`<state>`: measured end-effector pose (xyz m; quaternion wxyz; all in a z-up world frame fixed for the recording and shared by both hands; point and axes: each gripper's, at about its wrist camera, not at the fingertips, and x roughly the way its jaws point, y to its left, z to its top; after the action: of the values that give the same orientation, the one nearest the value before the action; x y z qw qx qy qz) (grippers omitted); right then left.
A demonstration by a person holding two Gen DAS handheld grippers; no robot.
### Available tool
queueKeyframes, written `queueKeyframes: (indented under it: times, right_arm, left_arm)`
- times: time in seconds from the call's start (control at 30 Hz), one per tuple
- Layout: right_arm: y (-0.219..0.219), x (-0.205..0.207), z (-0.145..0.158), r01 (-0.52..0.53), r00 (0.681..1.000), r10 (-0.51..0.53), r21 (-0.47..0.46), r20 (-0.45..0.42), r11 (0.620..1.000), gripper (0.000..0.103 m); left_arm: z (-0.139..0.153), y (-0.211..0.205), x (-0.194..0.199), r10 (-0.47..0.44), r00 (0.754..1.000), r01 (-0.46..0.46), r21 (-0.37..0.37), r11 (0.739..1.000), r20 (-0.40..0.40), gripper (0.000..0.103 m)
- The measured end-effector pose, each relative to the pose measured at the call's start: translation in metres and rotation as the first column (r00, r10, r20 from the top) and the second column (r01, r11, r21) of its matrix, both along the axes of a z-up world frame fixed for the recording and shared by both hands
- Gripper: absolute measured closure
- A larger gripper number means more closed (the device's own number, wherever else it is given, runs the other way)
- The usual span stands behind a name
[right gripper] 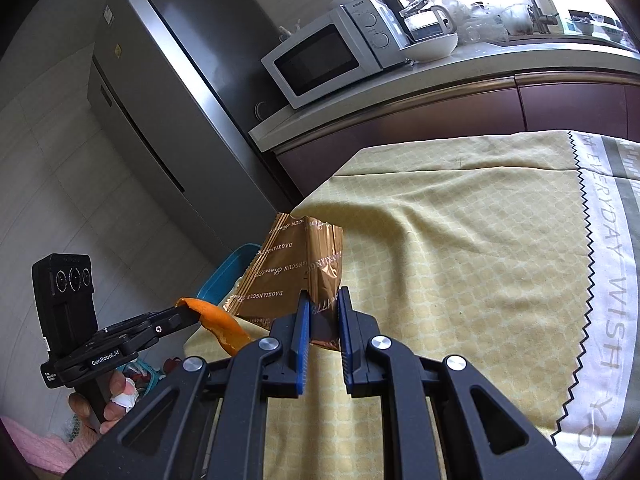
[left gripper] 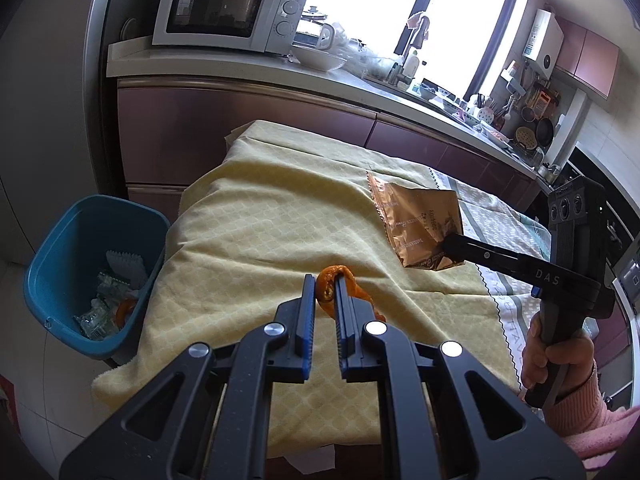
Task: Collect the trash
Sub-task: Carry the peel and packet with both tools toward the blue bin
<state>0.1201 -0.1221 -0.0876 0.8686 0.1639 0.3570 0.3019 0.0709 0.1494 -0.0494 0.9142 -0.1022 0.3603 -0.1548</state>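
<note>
Now left tongs (left gripper: 325,285) grip peel (left gripper: 334,278) | right tongs (right gripper: 324,300) grip wrapper (right gripper: 296,264)

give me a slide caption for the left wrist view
Left gripper clamps an orange peel over the yellow cloth; right gripper holds a gold wrapper, blue bin alongside.

The gold wrapper (right gripper: 296,264) reads "DAOXIANGCUN", the left hand-held gripper (right gripper: 188,316) "GenRobot.AI", the cloth (right gripper: 612,240) "EVERYDAY WISH".

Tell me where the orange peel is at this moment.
The orange peel is pinched in the left gripper, above the near part of the yellow tablecloth. The blue bin stands to its left, the copper wrapper to its right.
</note>
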Motion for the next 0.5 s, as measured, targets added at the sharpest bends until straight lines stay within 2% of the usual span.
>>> queueKeyframes:
  times: [0.5]
  right_arm:
    - [0.025,0.003,0.002,-0.049,0.999,0.049,0.004,0.006,0.999,0.091]
  left_arm:
    - [0.004,0.025,-0.01,0.058,0.998,-0.057,-0.012,0.998,0.013,0.093]
